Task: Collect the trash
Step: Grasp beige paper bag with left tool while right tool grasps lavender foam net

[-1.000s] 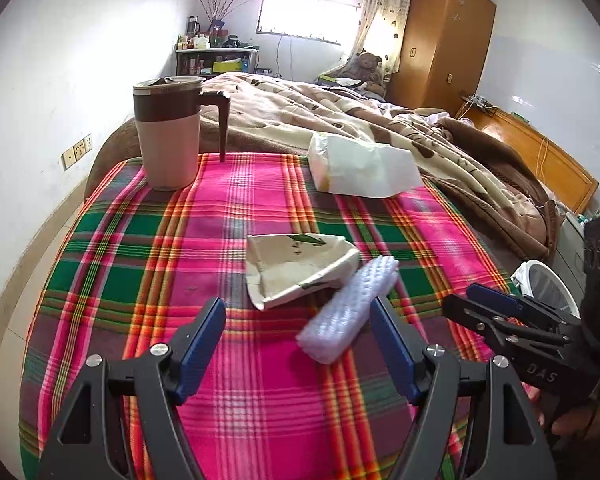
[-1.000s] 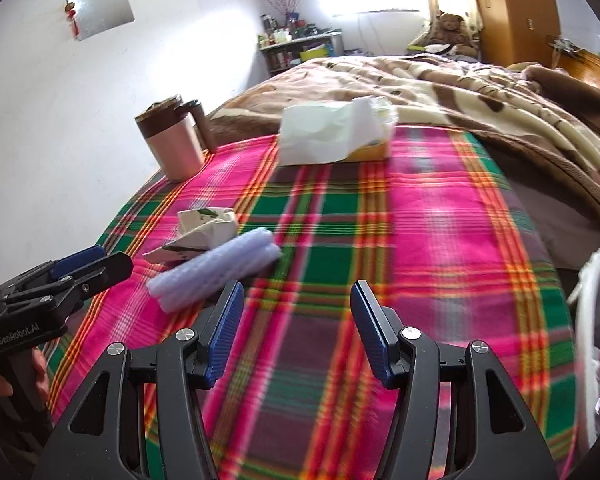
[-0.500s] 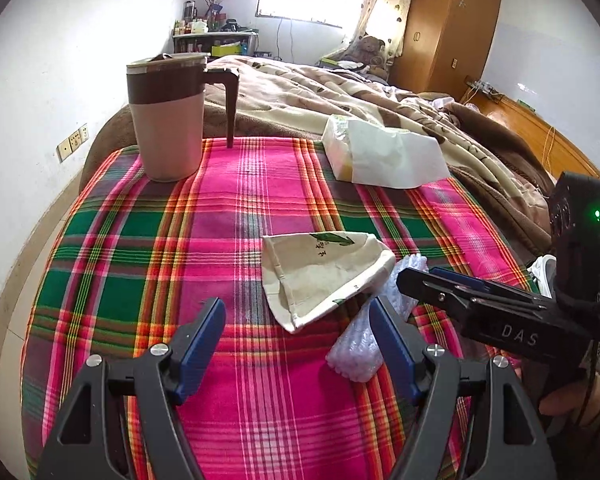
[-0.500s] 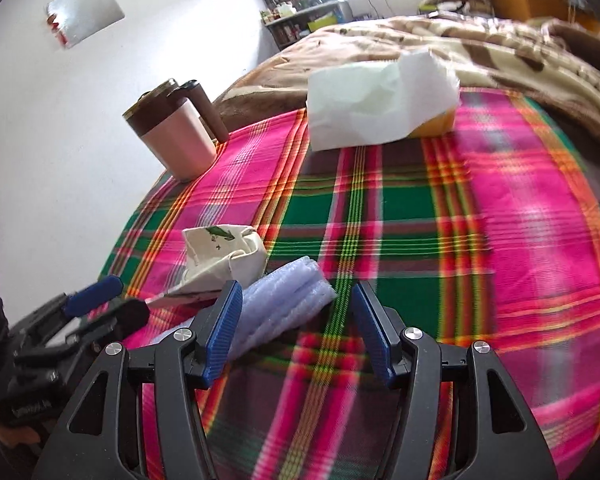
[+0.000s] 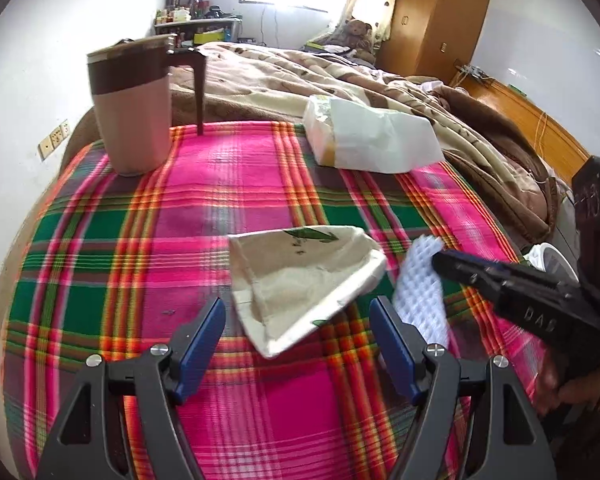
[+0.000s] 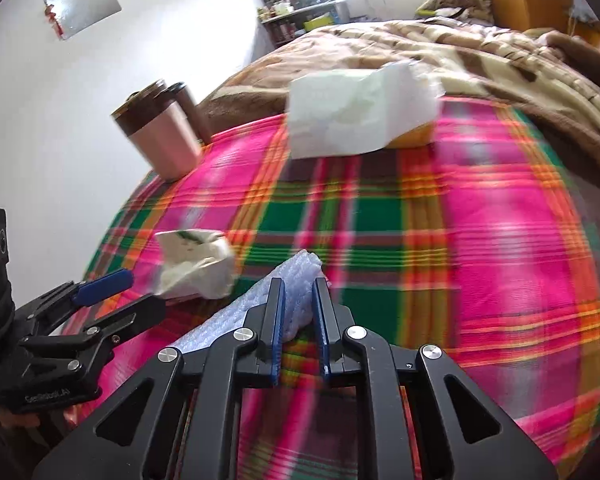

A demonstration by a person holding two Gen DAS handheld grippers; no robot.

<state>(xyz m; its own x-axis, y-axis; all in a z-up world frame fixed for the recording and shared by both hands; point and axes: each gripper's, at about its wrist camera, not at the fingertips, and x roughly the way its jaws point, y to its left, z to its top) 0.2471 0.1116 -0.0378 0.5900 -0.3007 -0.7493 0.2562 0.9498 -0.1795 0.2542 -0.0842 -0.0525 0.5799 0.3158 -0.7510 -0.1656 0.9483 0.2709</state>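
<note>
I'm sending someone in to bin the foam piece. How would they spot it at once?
Start at the plaid tablecloth, pink and green, at the foot of the bed. Near its front edge, beside the crumpled cream paper wrapper, lies the foam roll. Only it is pale lilac-white with a bumpy, netted surface, and the right tool is shut on its end.

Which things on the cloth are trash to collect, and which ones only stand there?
Trash: foam roll, clamped in the right gripper; crushed paper cup, before the open left gripper.

Just there: mug; tissue pack; blanket.
</note>
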